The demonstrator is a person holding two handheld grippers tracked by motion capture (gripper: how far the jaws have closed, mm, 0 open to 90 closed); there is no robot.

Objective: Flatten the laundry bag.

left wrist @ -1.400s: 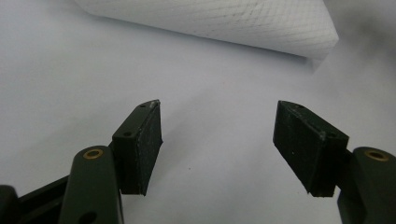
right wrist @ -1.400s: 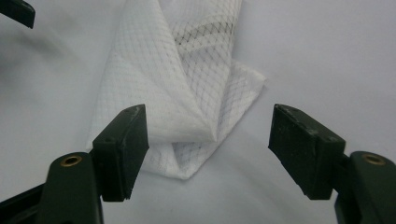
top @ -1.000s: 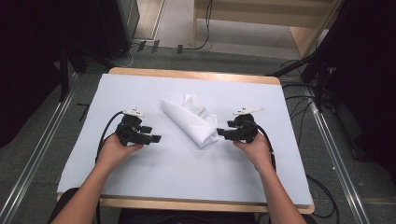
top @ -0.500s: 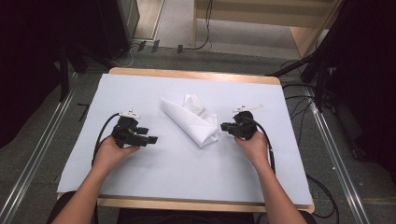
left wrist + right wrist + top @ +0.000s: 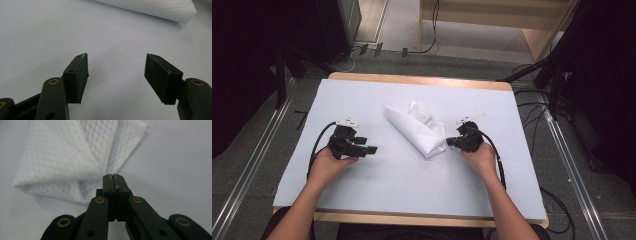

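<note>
A folded white mesh cloth lies slanted in the middle of the white table cover. My right gripper lies at the cloth's right corner. In the right gripper view its jaws have just been closing and now meet at the edge of the cloth, apparently pinching that edge. My left gripper rests on the cover left of the cloth, jaws pointing toward it. In the left gripper view its jaws stand wide open over bare cover, with the cloth farther off.
The wooden table edge borders the cover at the back. Cables trail off to the right onto the floor. Metal rails run along both sides of the table.
The right gripper's jaws have closed at the cloth's right corner. The left hand has slid slightly nearer the table's front edge, jaws still open.
</note>
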